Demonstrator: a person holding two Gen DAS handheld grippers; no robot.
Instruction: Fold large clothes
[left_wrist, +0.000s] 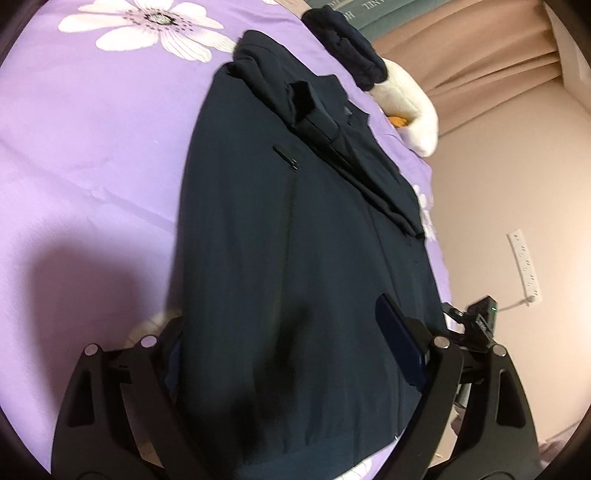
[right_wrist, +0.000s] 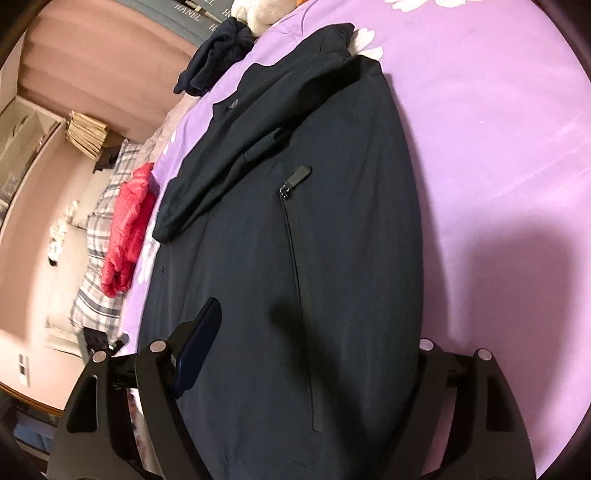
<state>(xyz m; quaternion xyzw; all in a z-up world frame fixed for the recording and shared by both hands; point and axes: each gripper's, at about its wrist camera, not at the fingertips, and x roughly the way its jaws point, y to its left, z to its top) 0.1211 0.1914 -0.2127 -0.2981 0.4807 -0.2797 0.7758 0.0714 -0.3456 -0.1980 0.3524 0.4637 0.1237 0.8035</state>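
A dark navy jacket lies flat on the purple flowered bedsheet, its sleeves folded across the chest. My left gripper stands open at the hem. Its right finger hovers over the cloth, and its left finger is partly hidden behind the jacket's left edge. In the right wrist view the same jacket fills the middle. My right gripper is open too, with its left finger above the fabric and its right finger hidden by the jacket's right edge. No pad presses on the cloth.
A crumpled dark garment and a white plush toy lie at the bed's far edge. A red garment rests on plaid bedding beside the bed. A power strip hangs on the wall.
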